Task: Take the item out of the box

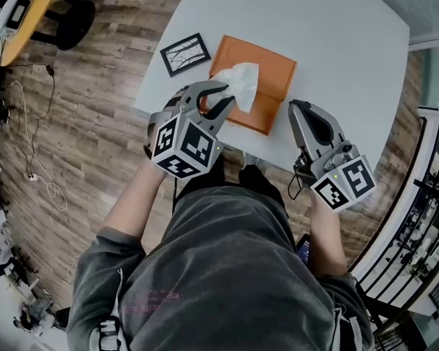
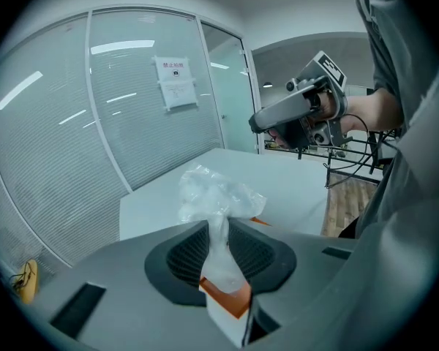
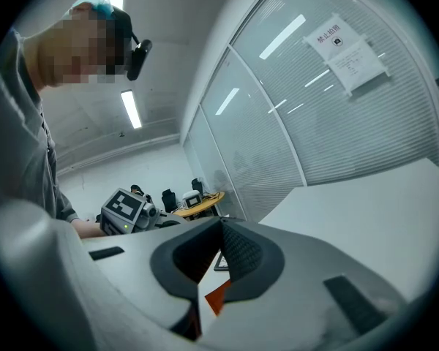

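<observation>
The left tool point(image 1: 228, 96) is pinching a crumpled, thin white sheet point(image 1: 243, 77) between its dark ribbed pads. In the left gripper view the sheet's narrow neck is running down between the closed jaws while its puffed top is spreading above them. In the head view the sheet is showing over the middle of a flat orange rectangular box point(image 1: 274, 75), which is lying near the tabletop's point(image 1: 336, 42) six o'clock edge. Whether the sheet's lower end is touching the box cannot be told.

The left tool is reaching in from the box's seven o'clock side. The right tool point(image 1: 295, 107) is hovering at the box's four o'clock corner, apart from the sheet. Its jaws are pressing together at the tips with nothing between them, as the right gripper view shows. A sliver of the orange box is showing below those tips.

A small black-framed rectangular card point(image 1: 185, 53) is lying at the box's ten o'clock, just beside it on the white tabletop.
</observation>
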